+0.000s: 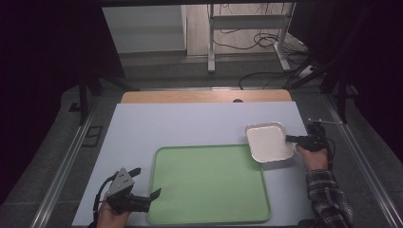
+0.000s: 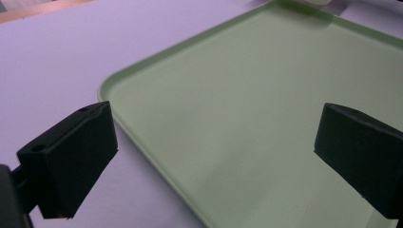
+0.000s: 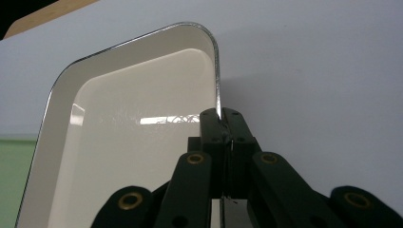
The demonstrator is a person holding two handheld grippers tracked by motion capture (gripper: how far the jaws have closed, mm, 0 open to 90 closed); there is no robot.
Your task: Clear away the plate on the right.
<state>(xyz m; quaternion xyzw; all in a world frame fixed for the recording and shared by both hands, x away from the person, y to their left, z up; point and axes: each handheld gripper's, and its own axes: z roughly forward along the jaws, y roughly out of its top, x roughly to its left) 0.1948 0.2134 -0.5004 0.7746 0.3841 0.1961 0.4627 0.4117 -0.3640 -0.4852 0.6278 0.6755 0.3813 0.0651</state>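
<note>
The right tool [image 3: 222,124] was pinching the thin metallic rim of a shallow white pan [image 1: 269,141], a glossy rounded rectangle with smooth sloped walls. The pan sat at the far right corner of the green tray [image 1: 209,183], overlapping its edge and reaching onto the pale matte sheet covering the counter [image 1: 180,121]. The tray was flat, matte, with rounded corners and a low raised lip. The left tool [image 1: 151,198] hung with jaws spread wide over the tray's near left edge, its black blocky pads [image 2: 78,156] holding nothing.
</note>
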